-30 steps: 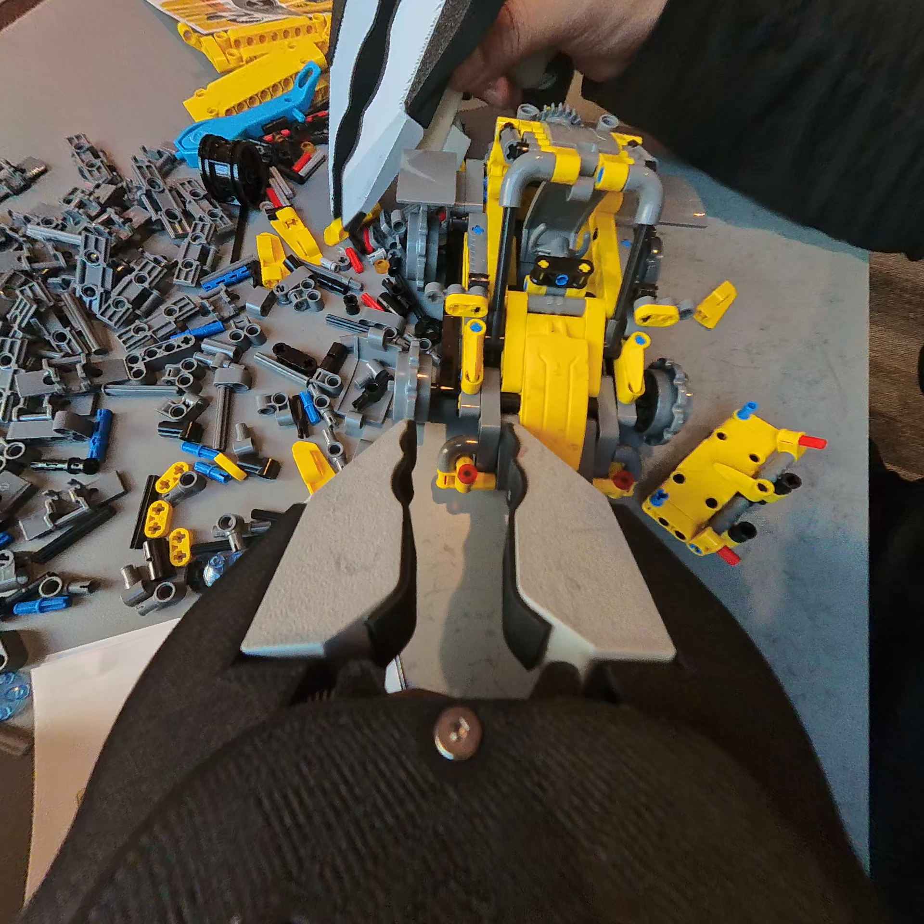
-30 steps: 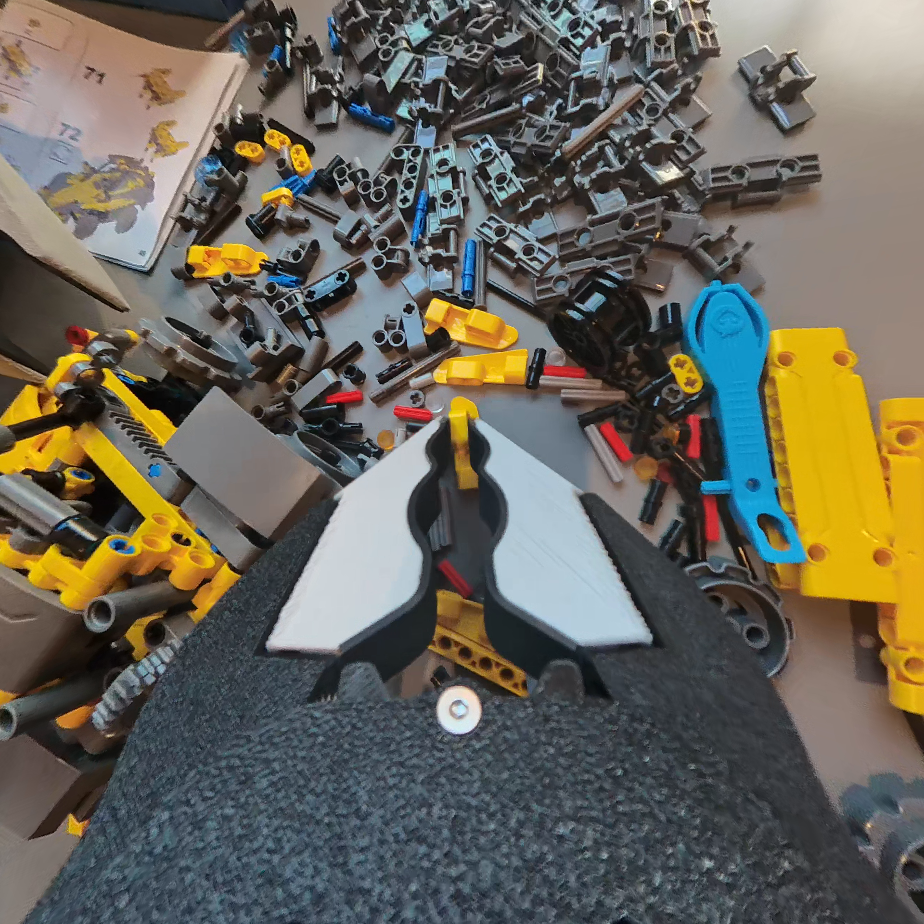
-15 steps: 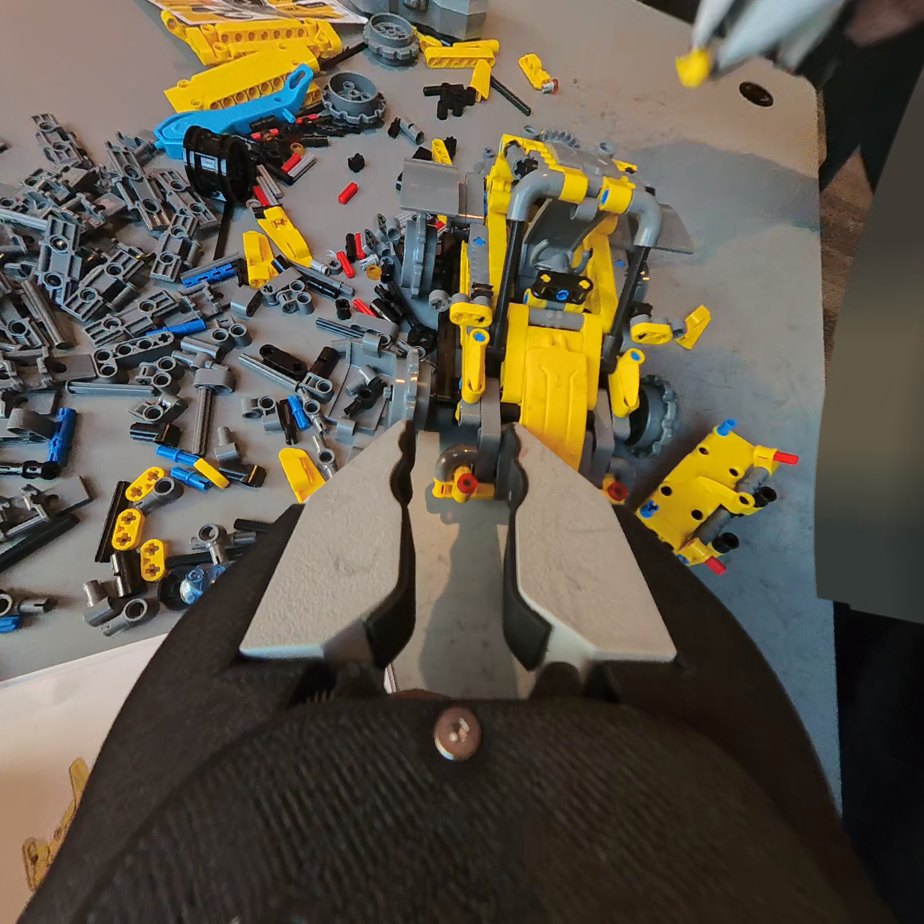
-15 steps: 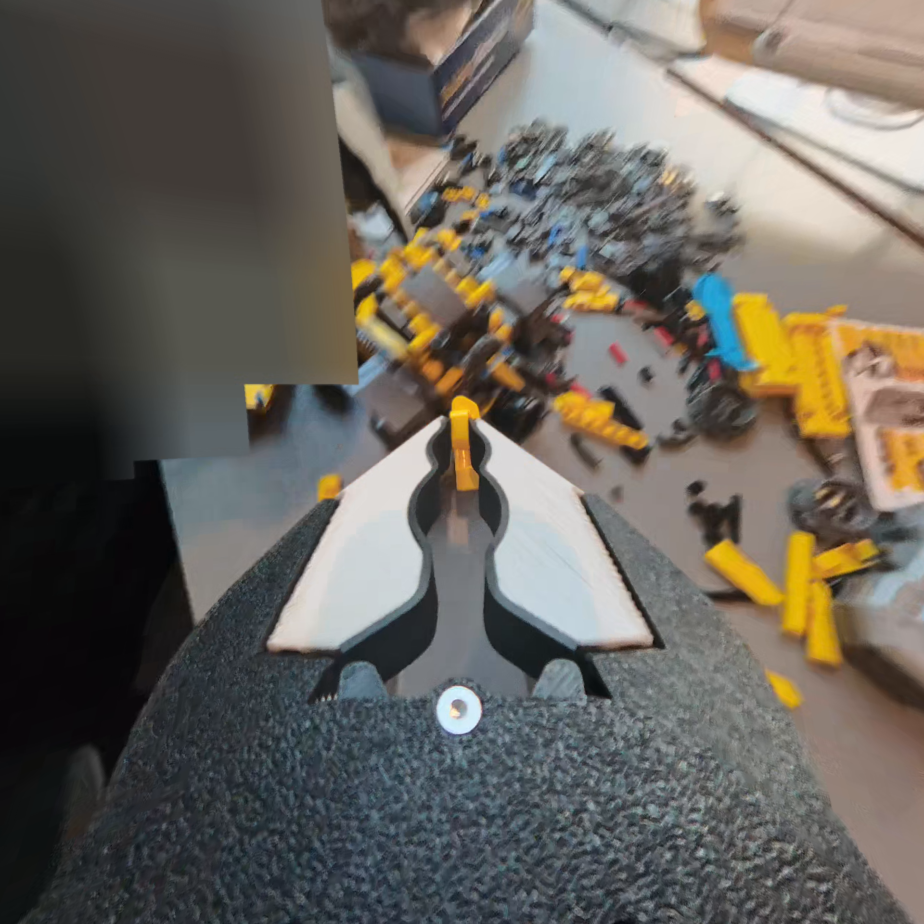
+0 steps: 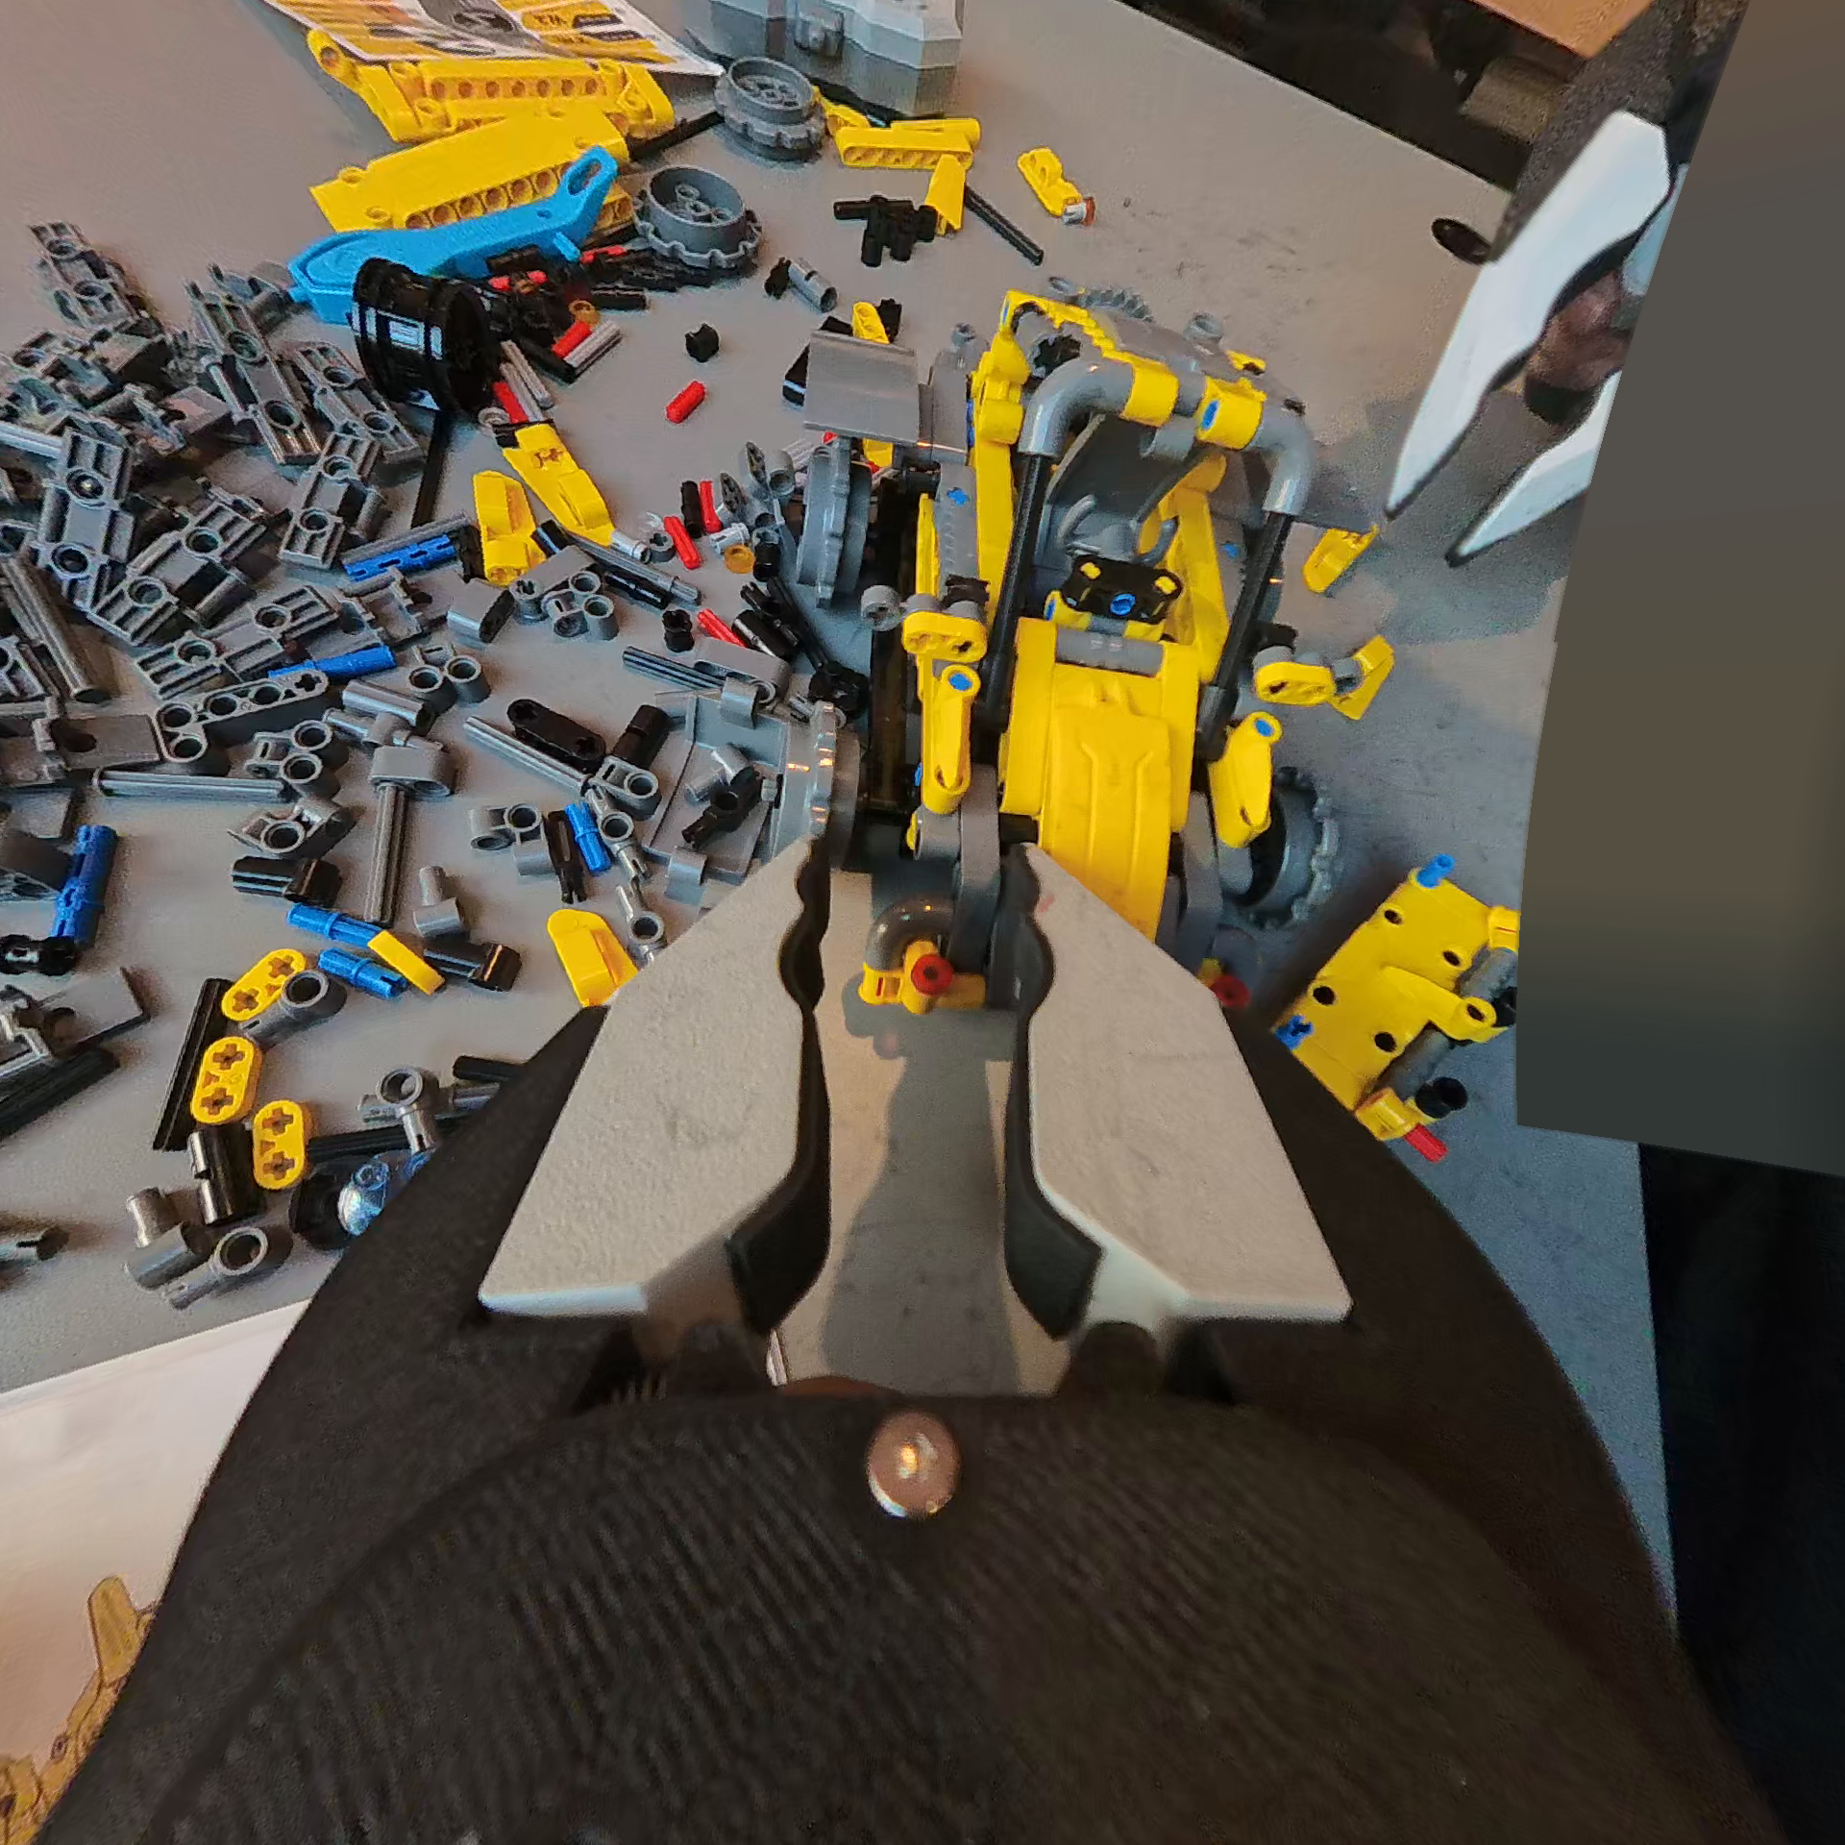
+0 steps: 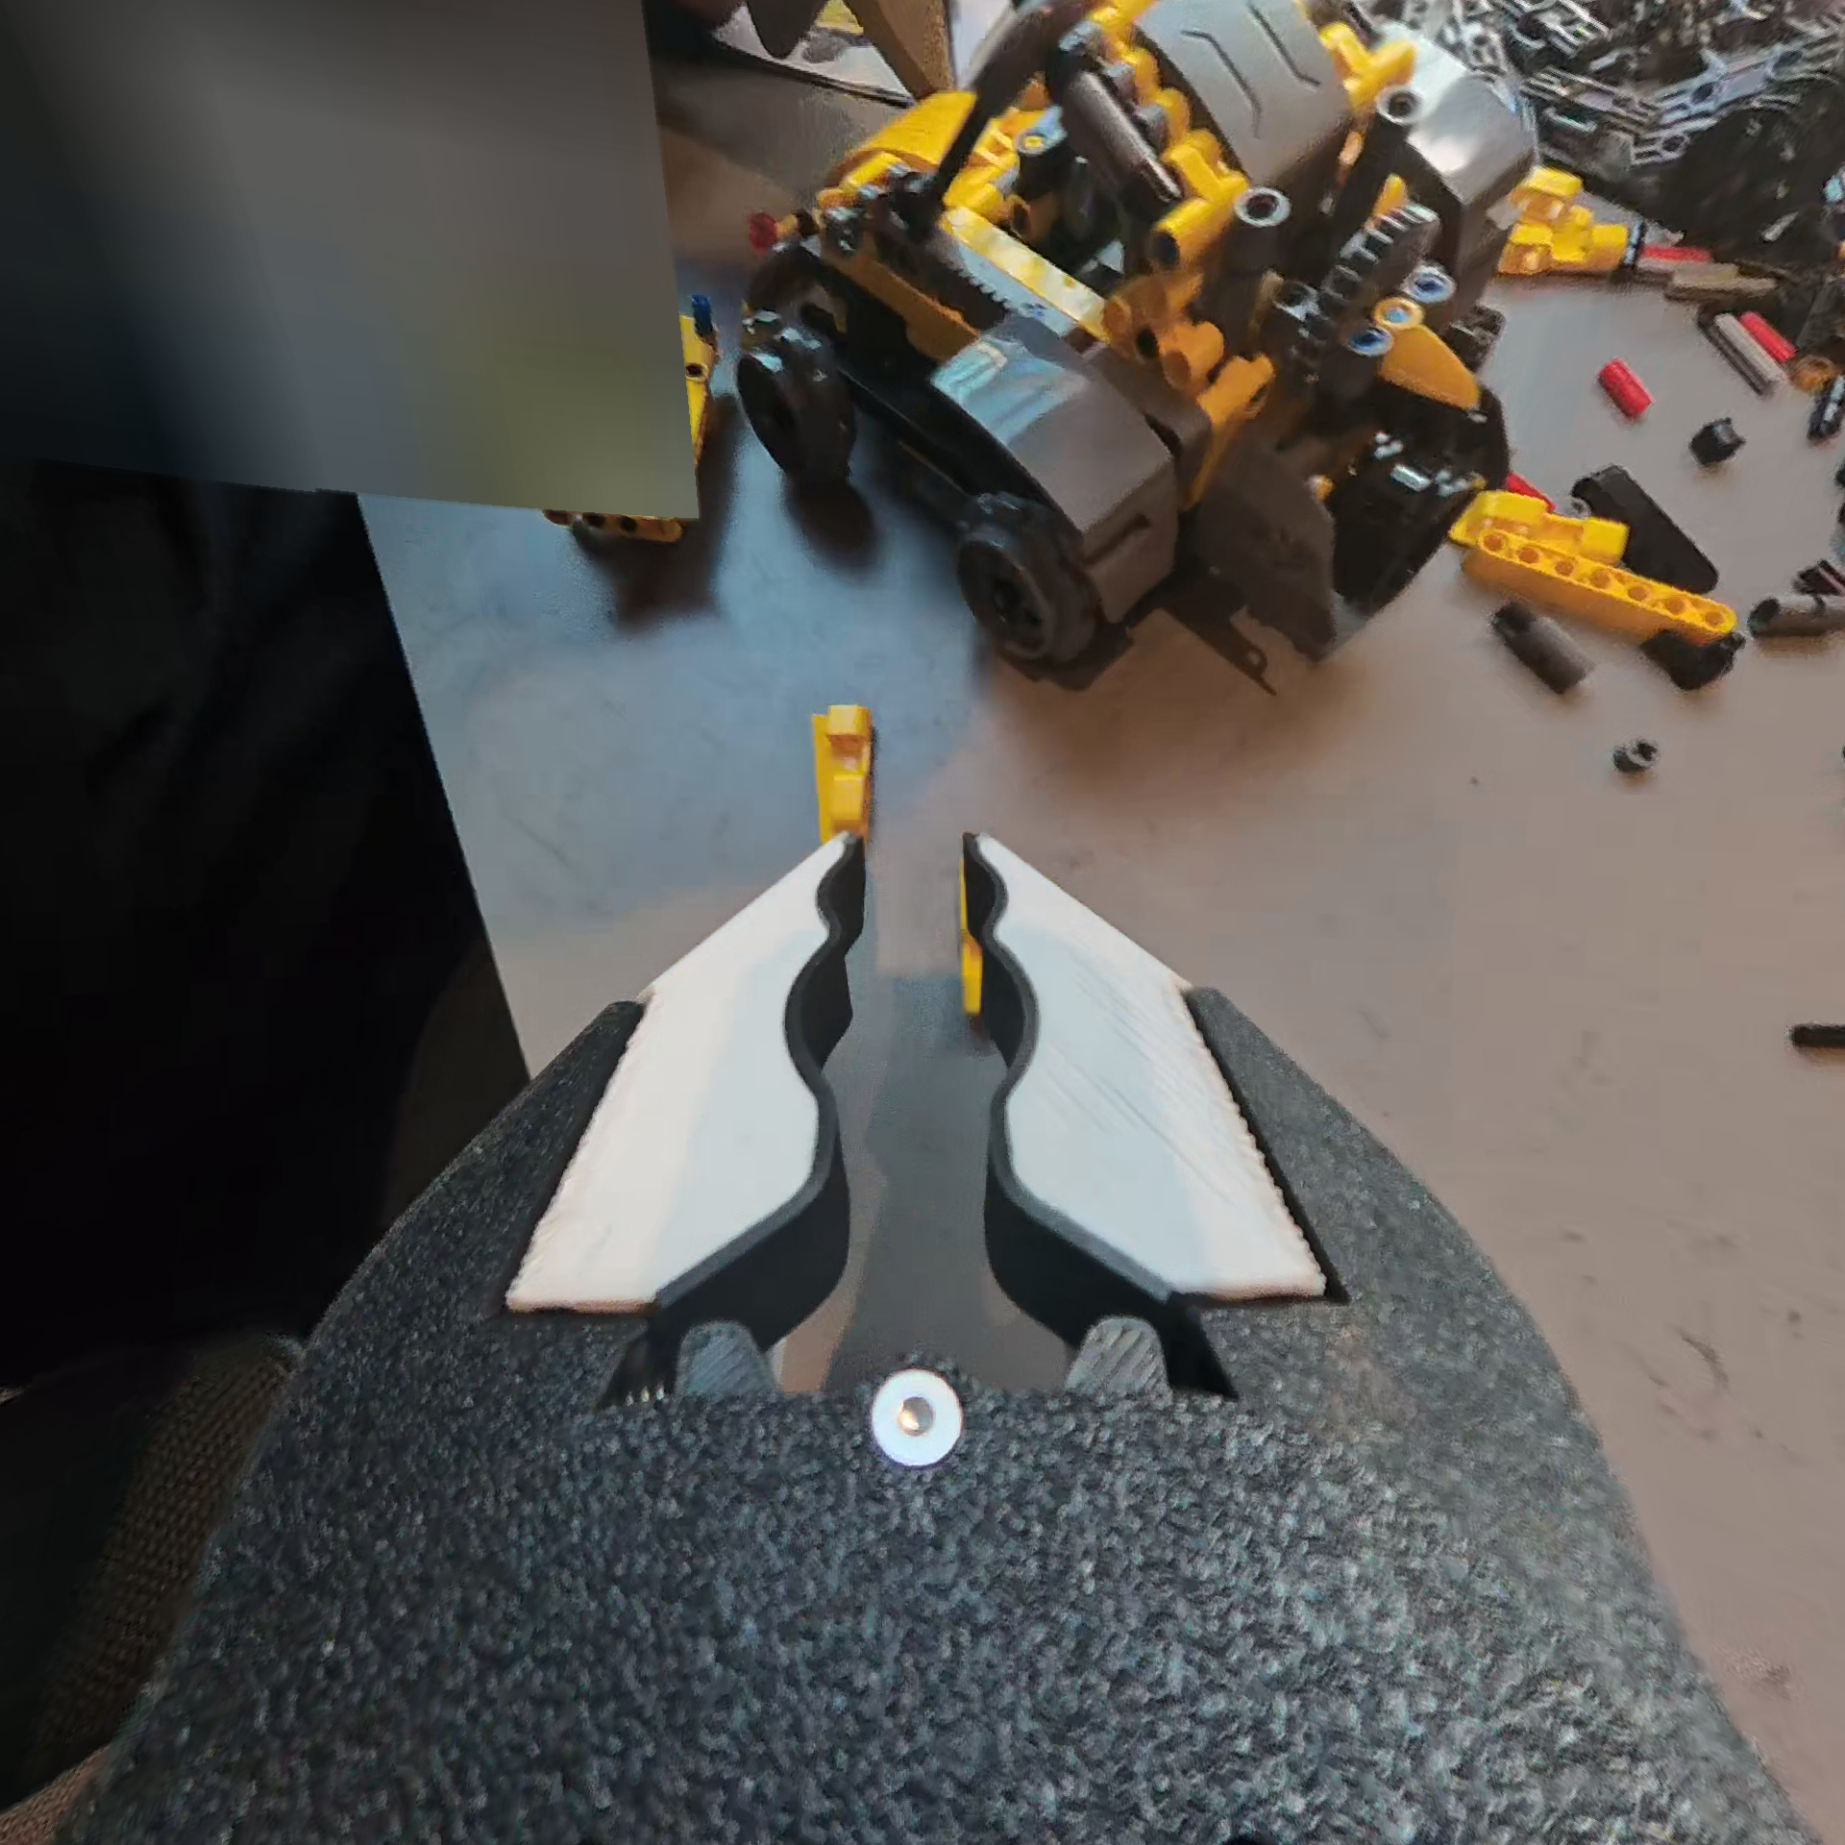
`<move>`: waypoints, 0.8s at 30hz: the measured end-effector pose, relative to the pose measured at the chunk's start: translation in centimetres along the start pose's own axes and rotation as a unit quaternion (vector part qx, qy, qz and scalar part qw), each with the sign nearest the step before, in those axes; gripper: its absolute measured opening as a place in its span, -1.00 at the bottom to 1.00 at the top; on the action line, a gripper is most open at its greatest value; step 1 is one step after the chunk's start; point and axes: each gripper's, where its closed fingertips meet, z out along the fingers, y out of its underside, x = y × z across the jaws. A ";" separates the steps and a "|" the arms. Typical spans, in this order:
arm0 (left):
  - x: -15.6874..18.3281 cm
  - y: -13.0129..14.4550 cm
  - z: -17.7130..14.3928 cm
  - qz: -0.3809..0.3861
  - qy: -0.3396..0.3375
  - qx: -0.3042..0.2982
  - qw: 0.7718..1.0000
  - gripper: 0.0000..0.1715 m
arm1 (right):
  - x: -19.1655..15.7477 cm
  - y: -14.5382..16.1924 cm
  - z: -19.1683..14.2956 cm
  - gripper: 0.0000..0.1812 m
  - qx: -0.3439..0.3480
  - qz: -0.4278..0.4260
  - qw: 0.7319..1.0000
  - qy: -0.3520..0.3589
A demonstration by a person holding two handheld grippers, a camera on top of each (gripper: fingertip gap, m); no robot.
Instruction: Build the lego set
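A half-built yellow and grey brick vehicle (image 5: pixel 1088 779) stands on the grey table (image 5: pixel 1248 150). My left gripper (image 5: pixel 919 864) is shut on its front end, a grey and yellow piece with a red pin (image 5: pixel 928 973). My right gripper (image 6: pixel 914 844) is open beside the vehicle (image 6: pixel 1058 399). A small yellow piece (image 6: pixel 844 769) sits just past its left fingertip. A yellow sliver shows along the right finger's inner edge. In the left wrist view the right gripper (image 5: pixel 1430 527) hangs at the upper right, tips close to that yellow piece (image 5: pixel 1338 554).
Many loose grey, black, blue and yellow parts (image 5: pixel 200 599) cover the table's left side, with a blue tool (image 5: pixel 449 240), a black wheel (image 5: pixel 414 329) and yellow beams (image 5: pixel 499 130). A yellow sub-assembly (image 5: pixel 1398 998) lies right of the vehicle. White paper (image 5: pixel 100 1448) lies bottom left. Tip to tip, the grippers are about 20 cm apart. Measured from the fingertips, the black wheel (image 5: pixel 414 329) is 15 cm or so from the left gripper and 25 cm from the right. It is also in sight in the right wrist view (image 6: pixel 1758 123).
My right gripper swung from over the loose parts to the vehicle's side, then opened and let go of the yellow piece. My left gripper kept its hold on the vehicle.
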 end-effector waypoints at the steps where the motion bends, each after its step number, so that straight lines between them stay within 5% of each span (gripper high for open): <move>1: 0.0 0.0 0.0 -0.001 0.002 0.000 1.000 -0.62 | -0.4 -0.1 0.3 -0.81 -0.002 -0.003 1.000 -0.001; 15: 0.8 -0.9 -1.0 0.027 -0.005 0.015 0.999 -0.58 | -1.7 0.4 3.3 -0.92 -0.066 -0.027 0.996 -0.048; 19: 4.3 -3.9 -2.1 0.069 0.032 0.074 0.994 -0.52 | -2.0 -2.5 1.8 -0.92 -0.065 -0.084 0.992 -0.066; 24: 11.8 -5.7 -0.8 0.060 0.161 0.099 0.980 -0.48 | -2.6 -8.8 0.7 -0.92 -0.086 -0.189 0.974 -0.089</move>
